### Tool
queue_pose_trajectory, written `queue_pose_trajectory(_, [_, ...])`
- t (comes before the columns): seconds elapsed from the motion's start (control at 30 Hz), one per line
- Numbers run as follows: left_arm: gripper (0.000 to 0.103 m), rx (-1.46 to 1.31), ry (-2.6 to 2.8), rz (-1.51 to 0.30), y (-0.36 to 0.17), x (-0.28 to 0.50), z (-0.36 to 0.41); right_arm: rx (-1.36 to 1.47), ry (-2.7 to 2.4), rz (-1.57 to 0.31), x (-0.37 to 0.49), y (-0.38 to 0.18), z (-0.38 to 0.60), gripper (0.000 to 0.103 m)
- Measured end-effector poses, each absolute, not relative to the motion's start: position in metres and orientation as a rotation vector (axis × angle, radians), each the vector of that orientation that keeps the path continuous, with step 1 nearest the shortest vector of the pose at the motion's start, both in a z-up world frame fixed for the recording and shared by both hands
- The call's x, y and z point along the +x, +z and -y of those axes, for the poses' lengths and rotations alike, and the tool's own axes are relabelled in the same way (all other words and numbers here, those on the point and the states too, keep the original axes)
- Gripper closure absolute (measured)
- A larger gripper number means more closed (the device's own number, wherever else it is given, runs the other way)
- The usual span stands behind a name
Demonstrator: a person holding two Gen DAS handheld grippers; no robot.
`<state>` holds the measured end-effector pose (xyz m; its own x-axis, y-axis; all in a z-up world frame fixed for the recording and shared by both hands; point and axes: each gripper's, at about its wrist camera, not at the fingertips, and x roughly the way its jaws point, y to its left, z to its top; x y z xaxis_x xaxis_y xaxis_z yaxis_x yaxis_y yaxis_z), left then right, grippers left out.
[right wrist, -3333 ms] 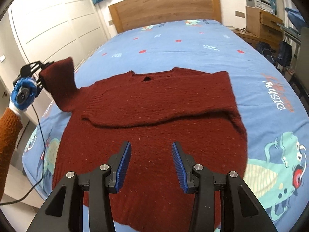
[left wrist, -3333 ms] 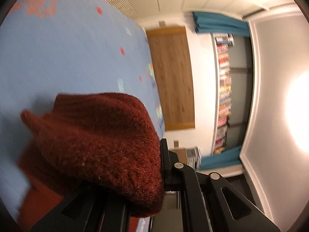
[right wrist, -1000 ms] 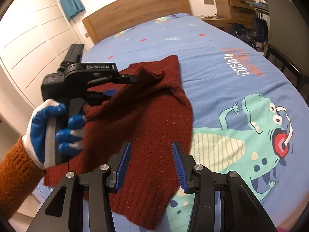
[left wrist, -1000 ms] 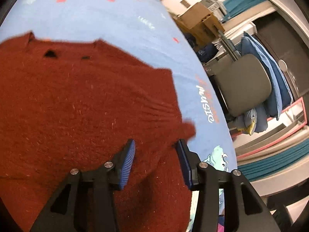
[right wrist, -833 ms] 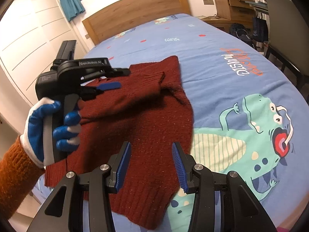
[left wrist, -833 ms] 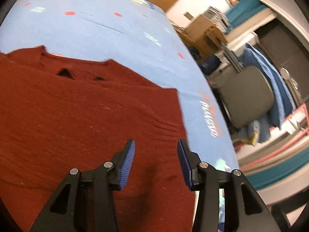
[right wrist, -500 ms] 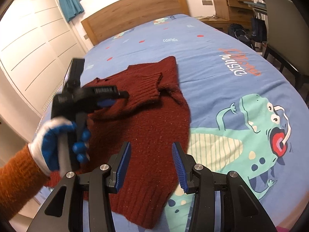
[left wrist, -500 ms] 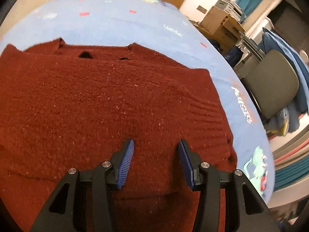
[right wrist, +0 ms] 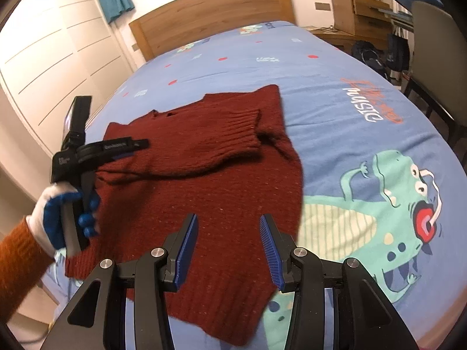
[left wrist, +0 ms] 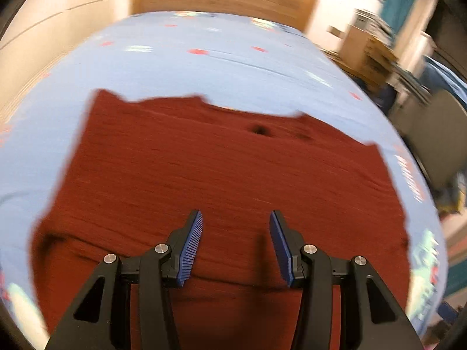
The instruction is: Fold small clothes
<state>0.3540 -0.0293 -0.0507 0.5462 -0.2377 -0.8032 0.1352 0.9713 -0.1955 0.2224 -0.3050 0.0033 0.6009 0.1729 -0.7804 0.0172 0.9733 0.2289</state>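
A dark red knit sweater (right wrist: 216,180) lies flat on the blue bedspread (right wrist: 335,87), with one sleeve (right wrist: 221,145) folded across its chest, cuff to the right. It fills the left wrist view (left wrist: 221,169), which is motion-blurred. My left gripper (left wrist: 235,245) is open and empty above the sweater's body; it also shows in the right wrist view (right wrist: 116,151), held by a gloved hand over the sweater's left side. My right gripper (right wrist: 227,250) is open and empty above the sweater's lower hem.
The bedspread carries a green dinosaur print (right wrist: 388,204) to the right of the sweater. A wooden headboard (right wrist: 210,14) stands at the far end. A chair (right wrist: 437,46), bags and a wooden desk (right wrist: 359,11) stand to the right of the bed. White wardrobe doors (right wrist: 52,52) are on the left.
My left gripper has carried the sleeve across the chest and let it go. It has drawn back to the left, open. The right gripper has stayed in place.
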Motion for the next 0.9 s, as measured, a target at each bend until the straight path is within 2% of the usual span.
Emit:
queue_pose_trajectory(0.17, [0.061,-0.134,-0.125,-0.999,-0.073,0.362,-0.016,0.2,0.103,-0.934,0.228,0.002,0.292,0.057])
queue_pose_trajectory(0.43, [0.06,0.008,-0.113,-0.905,-0.091,0.327,0.007,0.14,0.107,-0.974,0.232,-0.003,0.269,0.057])
queue_pose_trajectory(0.9, [0.058,0.076,-0.122,-0.929,-0.095,0.302,0.0,0.111,0.108,-0.998,0.235,-0.008,0.24,0.057])
